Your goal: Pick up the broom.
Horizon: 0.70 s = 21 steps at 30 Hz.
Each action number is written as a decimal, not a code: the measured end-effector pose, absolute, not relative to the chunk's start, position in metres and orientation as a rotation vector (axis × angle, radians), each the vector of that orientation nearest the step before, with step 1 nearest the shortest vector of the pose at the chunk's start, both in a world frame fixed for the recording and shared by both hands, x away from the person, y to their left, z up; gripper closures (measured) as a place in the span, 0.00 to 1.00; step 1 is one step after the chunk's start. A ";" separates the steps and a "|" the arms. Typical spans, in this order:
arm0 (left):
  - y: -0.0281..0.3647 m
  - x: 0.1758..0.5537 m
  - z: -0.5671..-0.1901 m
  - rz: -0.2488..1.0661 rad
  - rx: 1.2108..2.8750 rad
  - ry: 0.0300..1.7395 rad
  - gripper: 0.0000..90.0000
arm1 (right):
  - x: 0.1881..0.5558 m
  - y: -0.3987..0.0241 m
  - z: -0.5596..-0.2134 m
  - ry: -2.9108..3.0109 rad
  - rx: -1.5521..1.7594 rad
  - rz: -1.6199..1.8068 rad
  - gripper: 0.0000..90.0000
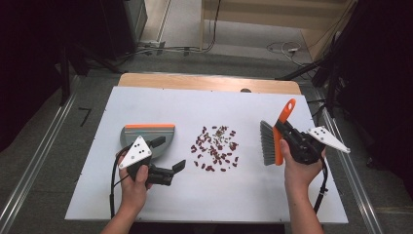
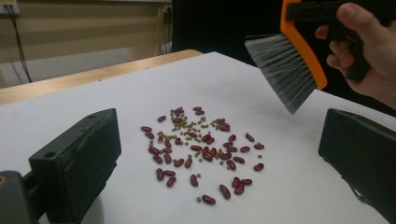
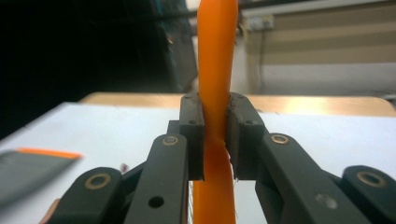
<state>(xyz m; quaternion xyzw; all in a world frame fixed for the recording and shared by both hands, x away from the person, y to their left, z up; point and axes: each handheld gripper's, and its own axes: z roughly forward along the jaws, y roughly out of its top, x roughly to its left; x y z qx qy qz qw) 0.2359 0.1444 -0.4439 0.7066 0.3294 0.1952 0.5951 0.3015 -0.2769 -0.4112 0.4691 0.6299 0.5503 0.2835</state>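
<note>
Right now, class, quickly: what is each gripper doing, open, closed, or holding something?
Left gripper: open, jaws wide apart, holding nothing, beside the grey dustpan with the orange edge.
Right gripper: closed on the orange handle of the grey-bristled brush.

Lab-like recording space, white work table (image 1: 146,195), floor rails (image 1: 34,165), loose cables (image 1: 282,48), dark equipment

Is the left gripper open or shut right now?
Open. The left gripper has its two black jaws standing wide apart with nothing between them, the scattered beans showing through the gap.
</note>
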 end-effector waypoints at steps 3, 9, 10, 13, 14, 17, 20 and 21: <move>0.143 0.236 -0.444 0.450 1.639 0.760 0.00 | 0.305 -0.278 -0.419 1.704 1.279 1.490 0.85; 0.143 0.236 -0.446 0.441 1.641 0.757 0.00 | 0.302 -0.276 -0.416 1.725 1.243 1.517 0.85; 0.143 0.236 -0.446 0.437 1.645 0.756 0.00 | 0.302 -0.276 -0.416 1.725 1.243 1.517 0.85; 0.141 0.237 -0.447 0.426 1.647 0.750 0.00 | 0.299 -0.269 -0.414 1.752 1.212 1.522 0.85; 0.140 0.237 -0.448 0.419 1.651 0.748 0.00 | 0.298 -0.266 -0.413 1.759 1.203 1.525 0.85; 0.136 0.239 -0.447 0.400 1.657 0.738 0.00 | 0.296 -0.258 -0.410 1.785 1.169 1.537 0.85; 0.133 0.240 -0.446 0.385 1.658 0.730 0.00 | 0.292 -0.250 -0.407 1.809 1.139 1.557 0.85; 0.133 0.240 -0.446 0.385 1.658 0.730 0.00 | 0.291 -0.248 -0.405 1.814 1.123 1.564 0.85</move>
